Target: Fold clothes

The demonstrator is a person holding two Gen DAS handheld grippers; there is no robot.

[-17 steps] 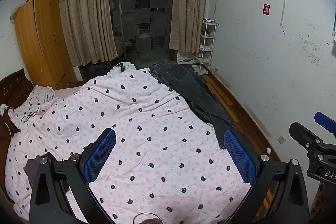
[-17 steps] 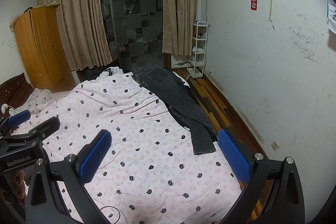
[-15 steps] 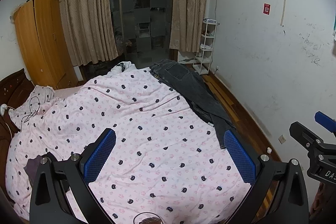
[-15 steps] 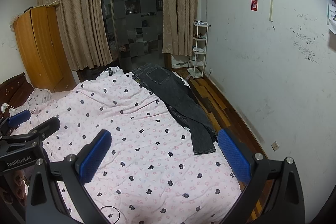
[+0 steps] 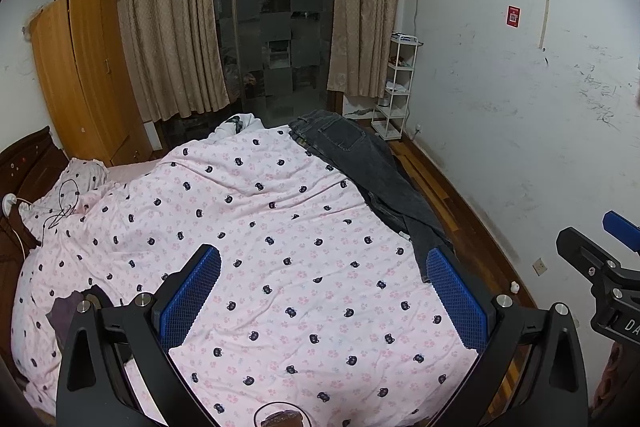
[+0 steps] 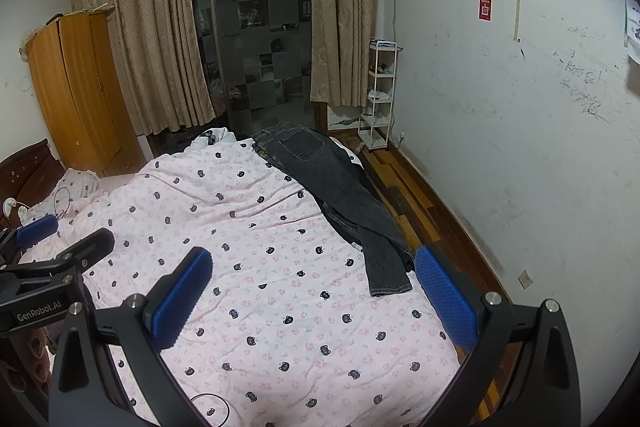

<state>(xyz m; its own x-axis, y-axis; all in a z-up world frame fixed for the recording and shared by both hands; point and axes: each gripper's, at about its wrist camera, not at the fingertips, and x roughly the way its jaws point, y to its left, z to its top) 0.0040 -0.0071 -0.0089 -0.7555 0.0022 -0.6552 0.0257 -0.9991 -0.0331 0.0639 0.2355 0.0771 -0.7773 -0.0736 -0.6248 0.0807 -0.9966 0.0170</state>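
Observation:
Dark grey jeans point(image 5: 372, 171) point(image 6: 340, 195) lie stretched along the right edge of the bed, waistband far, one leg end near the bed's right corner. A pink quilt with dark bear prints point(image 5: 260, 251) point(image 6: 260, 267) covers the bed. My left gripper point(image 5: 324, 267) hangs open above the quilt, nothing between its blue pads, well short of the jeans. My right gripper point(image 6: 312, 267) is also open and empty, with the jeans' leg end just left of its right pad in the picture. Each gripper shows at the edge of the other's view.
A wooden wardrobe point(image 5: 80, 75) stands at the left, curtains point(image 5: 160, 27) and a dark glass door point(image 5: 276, 19) at the far end. A white shelf rack point(image 5: 396, 87) stands by the right wall. Wooden floor point(image 6: 416, 203) runs between bed and wall. A pillow with a cable point(image 5: 64, 195) lies far left.

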